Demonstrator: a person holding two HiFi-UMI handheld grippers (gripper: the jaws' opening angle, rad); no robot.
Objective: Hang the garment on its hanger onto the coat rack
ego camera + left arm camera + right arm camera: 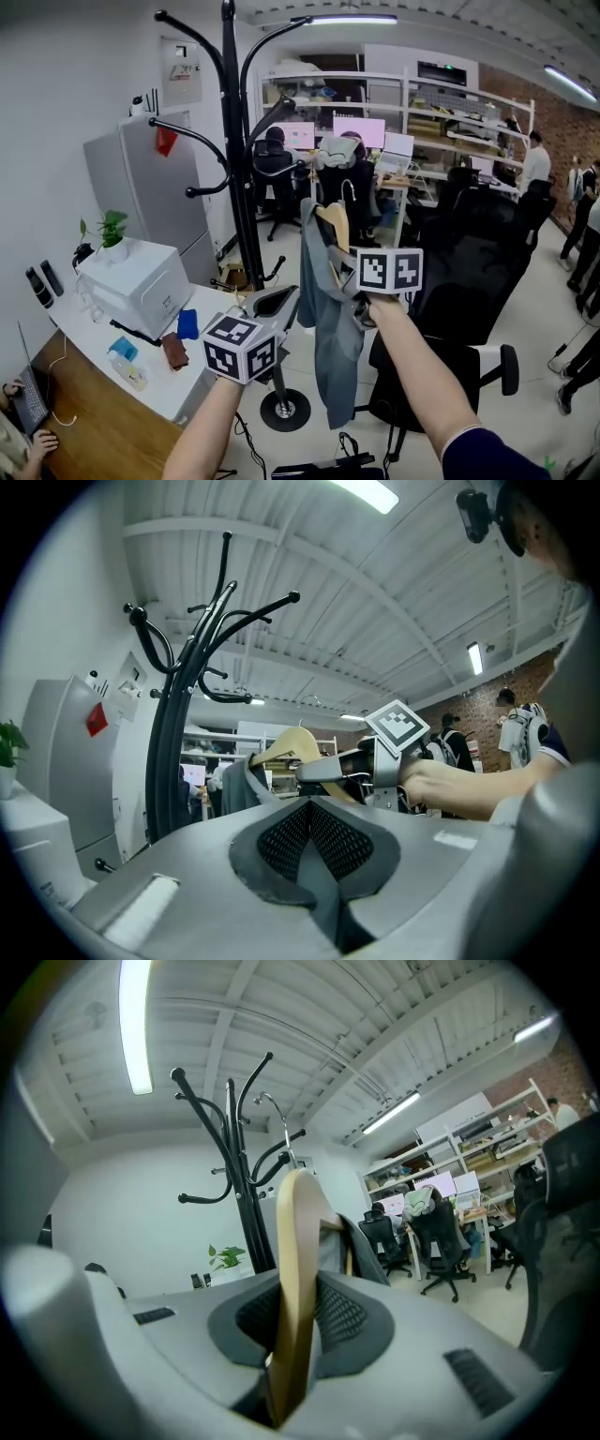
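A black coat rack [234,169] with curved arms stands ahead of me, its round base [284,409] on the floor. My right gripper [349,267] is shut on a wooden hanger [334,225] that carries a grey-blue garment [330,328], held just right of the pole. In the right gripper view the hanger [298,1232] stands edge-on between the jaws, its metal hook [277,1117] pointing up beside the coat rack [240,1176]. My left gripper [277,302] hangs lower left, near the pole. Its jaws [314,841] are shut with nothing between them. It looks up at the hanger [289,743] and rack [176,724].
A white counter [141,366] with a white box [141,281] and a potted plant [111,228] stands at left, a grey fridge [155,187] behind it. Black office chairs [469,281] crowd the right. People sit at desks [356,141] at the back.
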